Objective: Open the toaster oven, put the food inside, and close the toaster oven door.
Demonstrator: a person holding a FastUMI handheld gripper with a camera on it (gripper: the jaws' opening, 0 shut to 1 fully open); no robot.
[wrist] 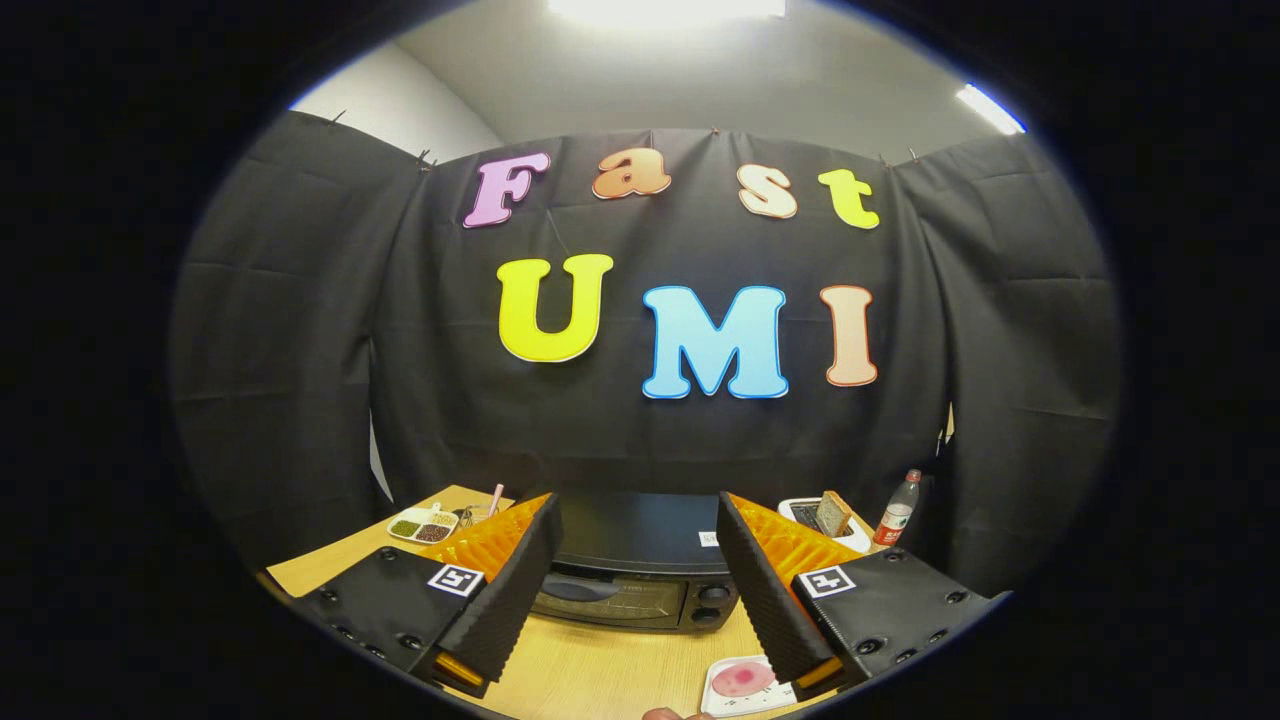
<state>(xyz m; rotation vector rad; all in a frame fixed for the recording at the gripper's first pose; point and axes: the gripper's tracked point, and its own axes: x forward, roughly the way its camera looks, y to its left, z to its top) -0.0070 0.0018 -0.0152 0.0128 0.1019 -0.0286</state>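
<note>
Tongs (638, 580) spread wide, both fingers raised above the table (590, 675) and pinching nothing. Toaster oven (640, 575) sits on the table directly between and just beyond the fingers, at 12 o'clock from them; door appears closed, handle across the upper front, two dark knobs stacked on its right side. Small white label on the oven top toward 1 o'clock. Food: a white plate (742, 685) carrying a round pink item (742, 679), likely a slice of meat though the view is too small to be sure, rests on the table at 5 o'clock from the oven, close under the right finger. Beyond the right finger, at 2 o'clock, a white tray (800, 512) holds an upright slice of brown bread (833, 514); just past it stands a clear bottle (898, 510) with a red cap and red label. At 10 o'clock, beyond the left finger, a white divided dish (423, 524) holds green, dark and pale grains, with a pink stick-like object (495, 498) beside it. Black cloth wall (300, 350) closes the booth behind everything.
</note>
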